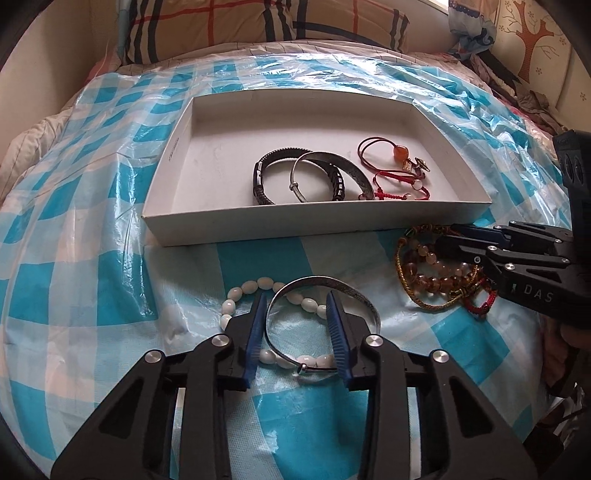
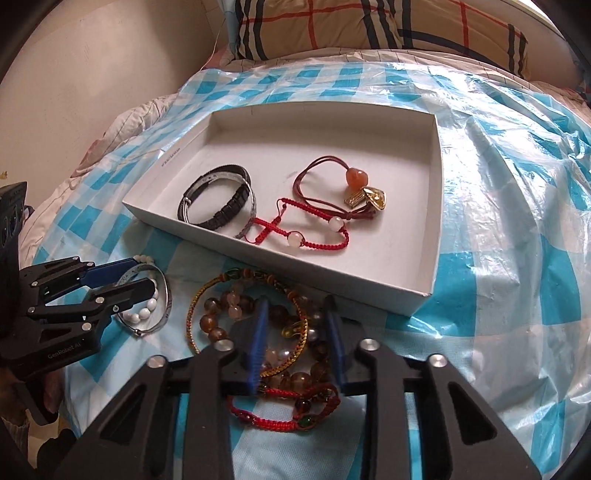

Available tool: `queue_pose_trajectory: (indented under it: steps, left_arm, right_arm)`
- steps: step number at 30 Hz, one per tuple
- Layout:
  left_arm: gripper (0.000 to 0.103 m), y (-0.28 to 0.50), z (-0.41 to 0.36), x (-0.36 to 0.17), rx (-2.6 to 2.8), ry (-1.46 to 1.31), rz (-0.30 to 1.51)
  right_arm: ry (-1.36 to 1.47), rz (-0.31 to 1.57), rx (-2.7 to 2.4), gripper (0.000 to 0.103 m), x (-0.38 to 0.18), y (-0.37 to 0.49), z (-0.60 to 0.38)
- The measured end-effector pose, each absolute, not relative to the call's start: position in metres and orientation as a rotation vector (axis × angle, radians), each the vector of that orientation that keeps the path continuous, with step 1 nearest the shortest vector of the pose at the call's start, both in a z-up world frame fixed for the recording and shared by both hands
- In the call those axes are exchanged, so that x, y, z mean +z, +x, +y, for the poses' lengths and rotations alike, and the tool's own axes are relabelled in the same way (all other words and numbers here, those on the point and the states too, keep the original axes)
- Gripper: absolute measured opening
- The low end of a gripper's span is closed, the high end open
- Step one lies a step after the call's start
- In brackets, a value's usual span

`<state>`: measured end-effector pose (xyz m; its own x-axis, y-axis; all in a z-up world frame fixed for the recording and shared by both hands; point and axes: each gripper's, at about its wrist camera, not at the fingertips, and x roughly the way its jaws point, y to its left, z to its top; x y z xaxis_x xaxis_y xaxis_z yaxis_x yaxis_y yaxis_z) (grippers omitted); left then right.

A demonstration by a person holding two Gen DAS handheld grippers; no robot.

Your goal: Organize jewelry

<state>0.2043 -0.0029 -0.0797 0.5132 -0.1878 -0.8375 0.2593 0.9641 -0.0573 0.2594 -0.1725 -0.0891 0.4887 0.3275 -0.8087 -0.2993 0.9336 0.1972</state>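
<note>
The left gripper (image 1: 297,334) points down at the bed with its blue pads straddling a silver bangle (image 1: 325,284); the pads sit partly closed around the bangle's near arc, and whether they press on it cannot be told. No earlier view is available to judge any motion. A white bead bracelet (image 1: 258,286) lies under and across the bangle, touching it.

The right gripper (image 2: 297,345) reaches into a heap of bracelets just in front of the white cardboard tray (image 2: 430,236). Its pads stand narrowly apart over a gold braided cord bracelet (image 2: 194,306) and a string of brown and pink beads (image 2: 218,325); a firm pinch cannot be confirmed. A red knotted cord bracelet (image 2: 266,415) lies at the near edge of the heap.

Inside the tray, toward its near wall, rest a black braided bracelet (image 1: 264,184), a second silver bangle (image 1: 351,171), a red cord bracelet with pale beads (image 2: 314,240), and a dark red cord with an orange stone (image 2: 356,176).

The tray sits on a blue-and-white checked plastic sheet (image 1: 92,184) spread over the bed, with a plaid pillow (image 2: 369,26) beyond it.
</note>
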Motion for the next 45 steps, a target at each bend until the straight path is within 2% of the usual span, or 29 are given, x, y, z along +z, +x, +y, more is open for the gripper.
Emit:
queue_pose_trajectory:
  steps: [2,3,4,11,23,30,36,37,38,39,41,45]
  left_arm:
    - [0.015,0.204,-0.002,-0.079,-0.279,0.067,1.001]
    - [0.007,0.204,-0.001,-0.078,-0.282,0.06,1.003]
    - [0.004,0.203,0.0,-0.077,-0.284,0.057,1.005]
    - [0.004,0.191,0.007,-0.067,-0.326,0.019,1.002]
    - [0.004,0.15,-0.003,-0.017,-0.373,-0.021,0.91]
    - [0.004,0.13,-0.011,-0.002,-0.384,-0.015,0.88]
    - [0.004,0.123,-0.012,-0.002,-0.39,-0.014,0.882]
    - [0.004,0.122,-0.012,-0.002,-0.391,-0.015,0.883]
    - [0.004,0.121,-0.013,-0.002,-0.392,-0.016,0.883]
    - [0.004,0.12,-0.013,-0.002,-0.392,-0.015,0.883]
    - [0.004,0.119,-0.014,-0.001,-0.393,-0.017,0.882]
    - [0.004,0.118,-0.015,0.001,-0.395,-0.017,0.88]
  right_arm:
    - [0.016,0.968,0.375,0.009,-0.086,0.256,-0.171]
    - [0.019,0.957,0.374,0.008,-0.083,0.253,-0.172]
    - [0.028,0.948,0.374,0.008,-0.081,0.251,-0.173]
    - [0.09,0.893,0.375,0.008,-0.061,0.226,-0.19]
    - [0.159,0.811,0.402,0.008,-0.017,0.175,-0.209]
    - [0.115,0.875,0.325,0.009,-0.031,0.162,-0.225]
    - [0.205,0.925,0.312,0.009,-0.046,0.146,-0.257]
    - [0.243,0.927,0.342,0.01,-0.047,0.143,-0.26]
    - [0.278,0.925,0.372,0.021,-0.047,0.141,-0.263]
    - [0.297,0.917,0.391,0.036,-0.047,0.138,-0.264]
    - [0.283,0.92,0.406,0.046,-0.045,0.134,-0.26]
    - [0.259,0.954,0.384,0.046,-0.051,0.135,-0.255]
